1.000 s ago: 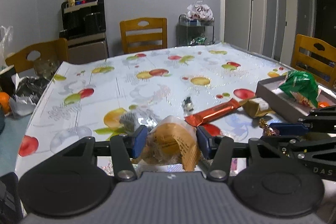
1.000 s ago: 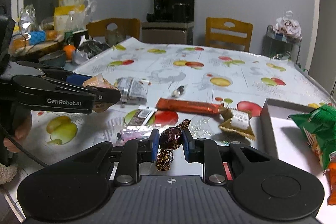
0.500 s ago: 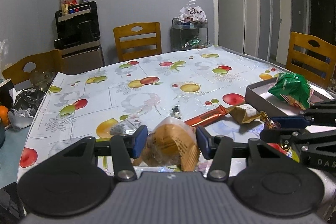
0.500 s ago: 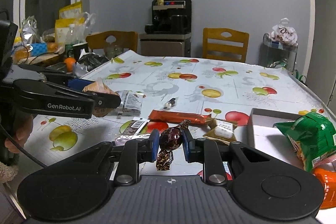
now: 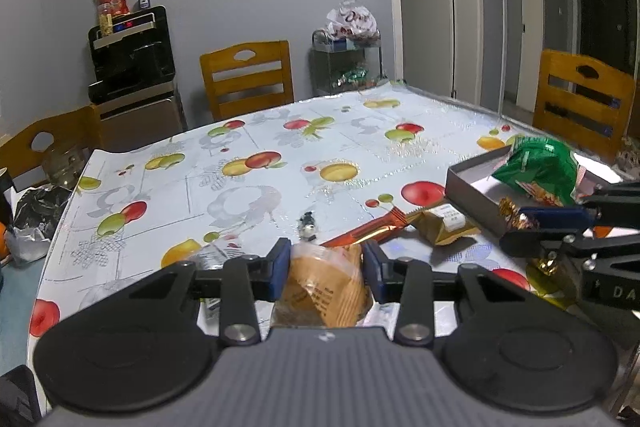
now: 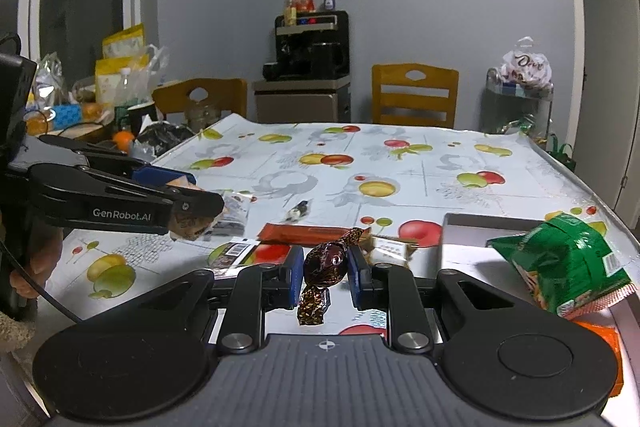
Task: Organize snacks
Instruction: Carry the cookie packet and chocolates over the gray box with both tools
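Both loads lifted off the tabletop since a second ago: left hand-held gripper grasping orange pastry pack, right hand-held gripper grasping brown candy, tray at 2 o'clock next.

Fruit-print tablecloth; green bag; brown, perhaps maroon, candy.

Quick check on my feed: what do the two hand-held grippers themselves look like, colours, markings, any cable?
Both are matte black with blue finger pads and silver pivot screws. The left hand-held gripper carries white "GenRobot.AI" lettering along its finger, and a thin black cable hangs under it by the person's hand. The right hand-held gripper has a ribbed grey body with two round black discs; its side lettering starts "DA", the rest cut off.
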`<state>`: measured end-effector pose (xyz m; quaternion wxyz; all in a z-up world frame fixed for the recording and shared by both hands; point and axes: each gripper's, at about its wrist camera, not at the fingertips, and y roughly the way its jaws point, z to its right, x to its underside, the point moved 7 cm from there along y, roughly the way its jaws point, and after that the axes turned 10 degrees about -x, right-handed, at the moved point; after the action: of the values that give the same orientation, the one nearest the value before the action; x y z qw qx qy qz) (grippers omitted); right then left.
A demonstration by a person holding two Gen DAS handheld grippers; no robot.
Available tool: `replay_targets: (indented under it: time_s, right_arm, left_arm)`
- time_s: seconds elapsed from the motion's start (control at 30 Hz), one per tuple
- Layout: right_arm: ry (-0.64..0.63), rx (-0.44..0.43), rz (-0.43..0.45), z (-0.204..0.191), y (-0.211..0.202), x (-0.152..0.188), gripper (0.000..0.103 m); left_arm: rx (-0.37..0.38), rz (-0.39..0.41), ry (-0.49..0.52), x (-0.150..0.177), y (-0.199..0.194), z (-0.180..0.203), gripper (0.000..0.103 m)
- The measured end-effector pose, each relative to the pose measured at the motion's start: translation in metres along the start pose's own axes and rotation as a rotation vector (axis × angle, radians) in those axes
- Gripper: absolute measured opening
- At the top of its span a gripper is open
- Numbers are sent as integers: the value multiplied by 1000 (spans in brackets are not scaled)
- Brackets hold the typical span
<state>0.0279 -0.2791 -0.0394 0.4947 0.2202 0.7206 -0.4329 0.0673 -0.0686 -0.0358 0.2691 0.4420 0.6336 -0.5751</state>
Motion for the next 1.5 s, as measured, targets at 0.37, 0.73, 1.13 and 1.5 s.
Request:
replay_targets:
  time_s: [0.37,0.73,1.13,1.5]
  right_arm:
    - [41,18,22,25,-17,4,25]
    - [78,62,58,60,-40,6,25]
    - [118,111,45,104,-69,23,25]
    - [152,181,15,136,-125,46,25]
  left_arm:
    - [20,-11,24,-5,10,23,36]
    - [76,38,72,-40,6,70,36]
    - [193,53,151,-67,13,152,36]
    - [378,60,243,-60,-3,221,36]
